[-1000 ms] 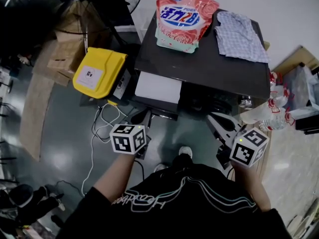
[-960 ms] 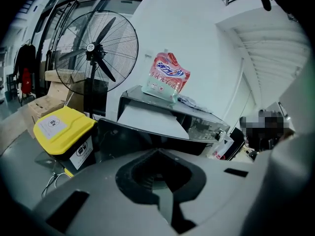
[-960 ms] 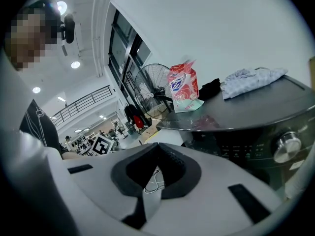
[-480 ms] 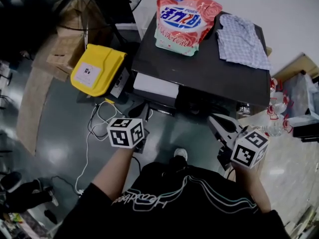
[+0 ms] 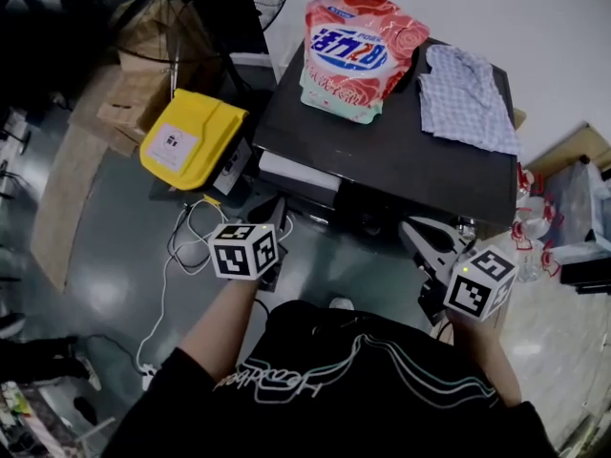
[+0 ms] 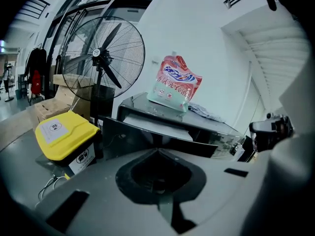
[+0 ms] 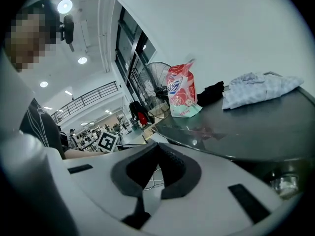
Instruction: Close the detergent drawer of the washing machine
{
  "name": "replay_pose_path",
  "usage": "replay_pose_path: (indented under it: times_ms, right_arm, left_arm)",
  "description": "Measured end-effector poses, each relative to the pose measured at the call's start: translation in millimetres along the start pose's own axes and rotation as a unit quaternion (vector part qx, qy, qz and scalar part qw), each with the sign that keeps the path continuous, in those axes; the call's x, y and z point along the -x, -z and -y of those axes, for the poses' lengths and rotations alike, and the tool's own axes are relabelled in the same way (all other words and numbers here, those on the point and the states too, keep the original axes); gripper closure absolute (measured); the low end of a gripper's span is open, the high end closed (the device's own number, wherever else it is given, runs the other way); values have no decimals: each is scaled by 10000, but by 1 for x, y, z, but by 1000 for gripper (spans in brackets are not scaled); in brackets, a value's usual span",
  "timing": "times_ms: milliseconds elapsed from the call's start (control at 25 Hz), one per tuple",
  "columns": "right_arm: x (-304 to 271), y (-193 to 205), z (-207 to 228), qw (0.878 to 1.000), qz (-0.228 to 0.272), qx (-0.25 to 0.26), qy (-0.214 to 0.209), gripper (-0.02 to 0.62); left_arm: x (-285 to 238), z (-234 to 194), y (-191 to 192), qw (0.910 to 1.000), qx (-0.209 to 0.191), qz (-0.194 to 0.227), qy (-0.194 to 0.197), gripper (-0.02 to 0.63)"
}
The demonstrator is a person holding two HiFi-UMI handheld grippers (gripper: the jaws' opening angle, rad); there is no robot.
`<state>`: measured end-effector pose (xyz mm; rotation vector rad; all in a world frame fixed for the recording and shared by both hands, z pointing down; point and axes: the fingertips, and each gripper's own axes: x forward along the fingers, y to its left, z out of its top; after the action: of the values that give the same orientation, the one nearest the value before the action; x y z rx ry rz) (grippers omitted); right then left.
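we count one washing machine [image 5: 401,151] and place everything else by it: one detergent drawer [image 5: 298,173], one detergent pouch [image 5: 351,51], one checked cloth [image 5: 468,98], one yellow-lidded box [image 5: 191,139], one fan [image 6: 101,53] and two grippers.

the drawer sits at the left end of the machine's front and stands partly out, with a white strip of its inside showing behind its dark face. it points out of the front, toward the person. the long axis of the visible strip runs along the machine's front edge.

the pouch stands on the machine's top at the back left. the cloth lies on the top at the back right, apart from the pouch. the box and fan are off the machine's left side.

the left gripper [image 5: 277,216] is just in front of the drawer's face, its jaws pressed together with nothing between them. we cannot tell whether it touches the drawer. the right gripper [image 5: 412,229] is before the machine's front right, its jaws also pressed together on nothing.
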<state>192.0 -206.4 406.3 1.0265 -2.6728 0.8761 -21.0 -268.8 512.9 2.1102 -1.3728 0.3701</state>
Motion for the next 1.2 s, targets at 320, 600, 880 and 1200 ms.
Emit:
replay_pose_path:
  times_ms: [320, 600, 880, 1200]
  right_arm:
    - [-7, -4, 7, 9999, 25, 98, -92, 568]
    - [-9, 1, 6, 10000, 60, 31, -67, 568]
    - [-3, 4, 10, 10000, 8, -90, -14, 568]
    - [10, 0, 26, 9997, 4, -213, 142, 568]
  left_arm:
    - [-8, -1, -7, 9999, -79, 75, -48, 583]
    - [-10, -2, -7, 9998, -175, 99, -6, 583]
    - [-20, -4, -15, 9999, -88, 60, -54, 583]
    - [-40, -4, -28, 9999, -73, 37, -61, 583]
